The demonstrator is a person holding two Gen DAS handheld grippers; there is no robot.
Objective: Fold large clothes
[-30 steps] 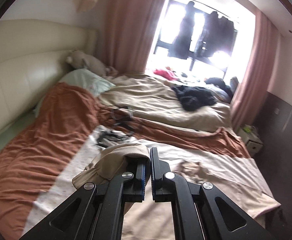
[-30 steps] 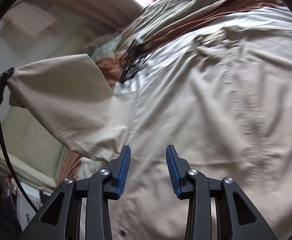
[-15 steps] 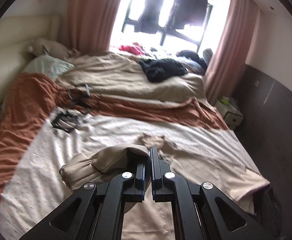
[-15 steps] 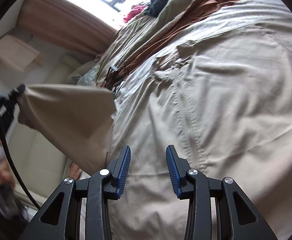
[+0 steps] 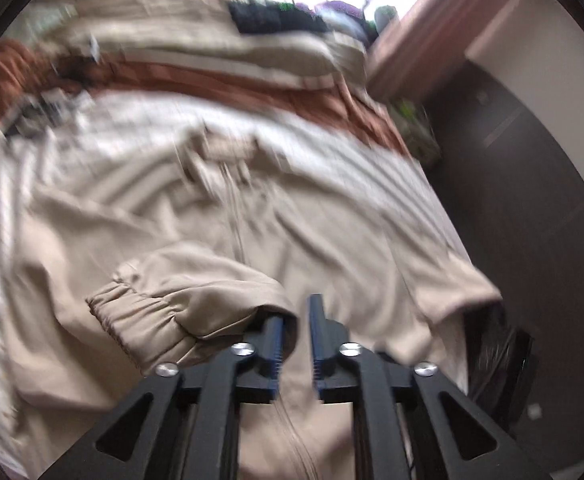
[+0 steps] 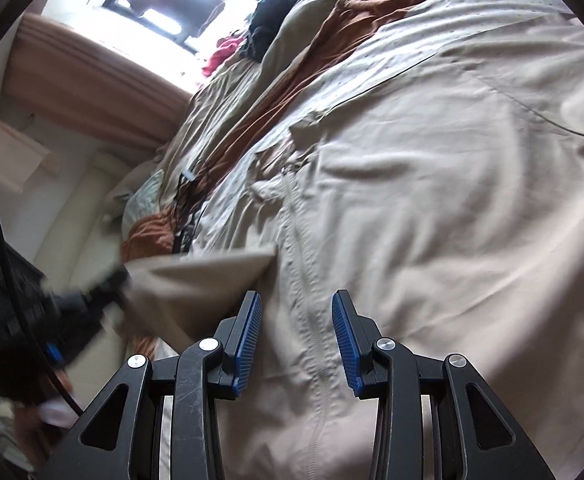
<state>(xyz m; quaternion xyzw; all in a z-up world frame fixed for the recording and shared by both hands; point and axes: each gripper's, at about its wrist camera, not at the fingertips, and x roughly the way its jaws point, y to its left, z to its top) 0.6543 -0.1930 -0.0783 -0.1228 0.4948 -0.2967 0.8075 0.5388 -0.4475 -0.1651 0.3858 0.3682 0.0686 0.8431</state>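
A large beige zip jacket lies spread face up on the bed; it also fills the right wrist view. Its left sleeve, with an elastic cuff, is folded over the jacket's body. My left gripper is slightly open, and the sleeve drapes over its left finger. My right gripper is open and empty, just above the zipper low on the jacket. The left gripper shows blurred in the right wrist view, at the sleeve's end.
The bed has a white dotted sheet, a rust-brown blanket and a beige duvet. Dark clothes lie by the window. A dark wall panel runs along the bed's right side. A cream headboard is at the left.
My left gripper carried the sleeve down across the jacket's body and its jaws parted from shut. The right gripper stayed open over the zipper.
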